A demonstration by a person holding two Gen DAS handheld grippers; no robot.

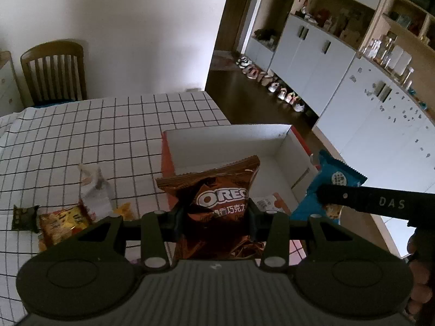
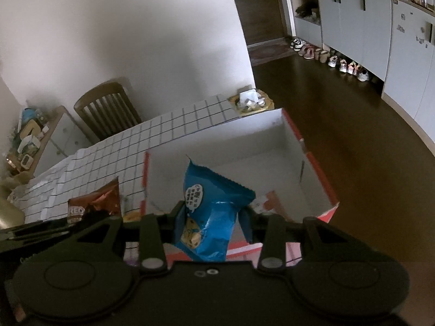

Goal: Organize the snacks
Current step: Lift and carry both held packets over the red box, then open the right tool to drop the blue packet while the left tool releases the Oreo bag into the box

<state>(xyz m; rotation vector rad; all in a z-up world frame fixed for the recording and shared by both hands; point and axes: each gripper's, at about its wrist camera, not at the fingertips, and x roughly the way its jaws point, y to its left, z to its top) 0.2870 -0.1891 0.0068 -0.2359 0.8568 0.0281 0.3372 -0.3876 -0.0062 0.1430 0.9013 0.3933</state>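
You've got the brown Oreo pack [image 1: 217, 190] pinched in your left hand-held gripper [image 1: 216, 217] and the blue cookie pack [image 2: 209, 217] in your right hand-held gripper [image 2: 210, 224], both just short of the white box [image 1: 288, 146] ahead, one packet [image 1: 267, 202] already inside, several loose snacks [image 1: 62, 221] left on the counter [image 1: 81, 135] to your left.

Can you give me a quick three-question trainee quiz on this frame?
1. True or false: the left gripper is shut on the brown Oreo packet.
2. What does the right gripper hold? A) a yellow snack bag B) the blue cookie packet C) nothing
3. Fill in: both packets are above the open white ____ with the red outside.

Key: 1 true. 2 B. 3 box; one small packet already lies on its floor, and other snacks remain on the checked tablecloth.
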